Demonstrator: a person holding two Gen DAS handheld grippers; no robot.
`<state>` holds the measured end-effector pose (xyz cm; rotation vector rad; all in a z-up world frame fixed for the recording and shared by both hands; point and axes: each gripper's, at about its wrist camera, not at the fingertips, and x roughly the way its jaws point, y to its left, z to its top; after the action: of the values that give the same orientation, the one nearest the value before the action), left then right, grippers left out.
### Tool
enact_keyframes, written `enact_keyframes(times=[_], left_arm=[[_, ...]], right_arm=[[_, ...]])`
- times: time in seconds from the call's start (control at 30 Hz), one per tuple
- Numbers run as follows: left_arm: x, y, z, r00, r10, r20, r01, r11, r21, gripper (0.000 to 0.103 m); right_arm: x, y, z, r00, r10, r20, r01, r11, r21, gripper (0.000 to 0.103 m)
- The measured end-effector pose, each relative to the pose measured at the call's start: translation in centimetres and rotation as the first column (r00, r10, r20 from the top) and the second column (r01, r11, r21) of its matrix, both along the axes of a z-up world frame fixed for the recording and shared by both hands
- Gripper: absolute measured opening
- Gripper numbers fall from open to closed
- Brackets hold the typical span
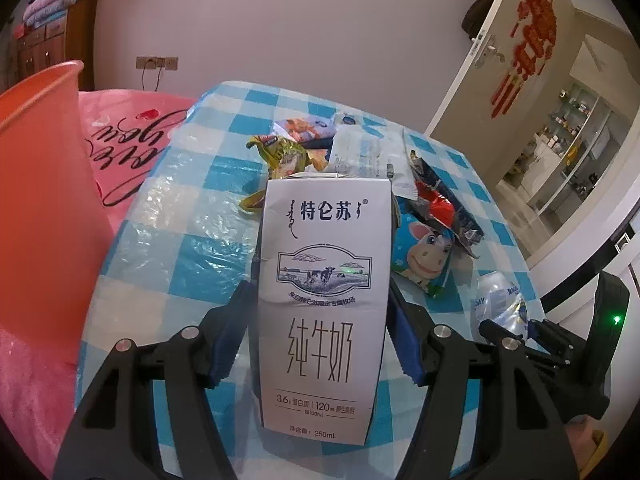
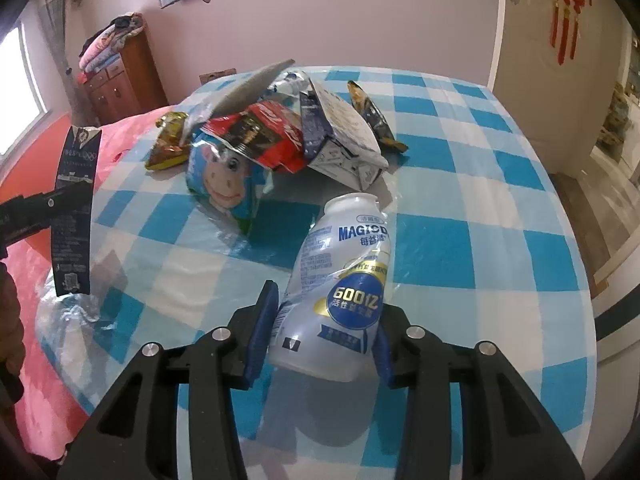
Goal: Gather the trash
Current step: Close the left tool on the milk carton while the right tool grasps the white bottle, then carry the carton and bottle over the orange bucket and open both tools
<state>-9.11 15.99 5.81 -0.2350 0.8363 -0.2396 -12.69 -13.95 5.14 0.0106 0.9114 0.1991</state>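
Observation:
My left gripper (image 1: 320, 300) is shut on a white 250 mL milk carton (image 1: 324, 300) and holds it upright above the blue-checked table (image 1: 180, 248). The carton's dark side also shows in the right wrist view (image 2: 74, 208). My right gripper (image 2: 324, 320) is shut on a crumpled clear Magic Day bottle (image 2: 340, 280), seen too in the left wrist view (image 1: 500, 300). A pile of trash lies behind: a cow-print wrapper (image 2: 224, 180), a red wrapper (image 2: 260, 136), a crushed white carton (image 2: 340, 136) and a yellow wrapper (image 1: 280, 156).
An orange bin (image 1: 44, 184) stands at the left beside the table, over a pink bedspread (image 1: 128, 132). A wooden dresser (image 2: 120, 80) with folded blankets is at the back left. A white door (image 1: 520, 72) with a red ornament is open at the right.

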Motion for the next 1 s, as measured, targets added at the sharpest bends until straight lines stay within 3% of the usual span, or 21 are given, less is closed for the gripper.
enact_keyframes(times=[0.3,0.53,0.67,0.83,1.0], left_arm=[[-2.1,2.4,5.2,0.990,0.036,0.133,-0.028,0.998,-0.063,0.065],[-3.7,8.3,10.8,0.949,0.193,0.251,-0.184,0.981,-0.056,0.065],[-4.2,12.5,12.8,0.902,0.320,0.289,-0.332,0.943,-0.007,0.066],[-3.7,17.2,12.6,0.847,0.456,0.274,-0.480,0.877,0.025,0.066],[-2.7,20.4,10.7,0.824,0.523,0.215,-0.540,0.842,0.019,0.066]], right_arm=[[0.7,3.1,5.5,0.995,0.080,0.053,-0.087,0.986,0.146,0.042],[3.2,11.8,11.5,0.950,0.288,0.119,-0.310,0.915,0.260,0.042],[5.1,18.9,14.5,0.891,0.424,0.163,-0.454,0.841,0.295,0.042],[6.6,26.3,16.7,0.820,0.532,0.214,-0.573,0.768,0.286,0.042],[8.2,32.0,16.8,0.777,0.594,0.209,-0.630,0.722,0.286,0.042]])
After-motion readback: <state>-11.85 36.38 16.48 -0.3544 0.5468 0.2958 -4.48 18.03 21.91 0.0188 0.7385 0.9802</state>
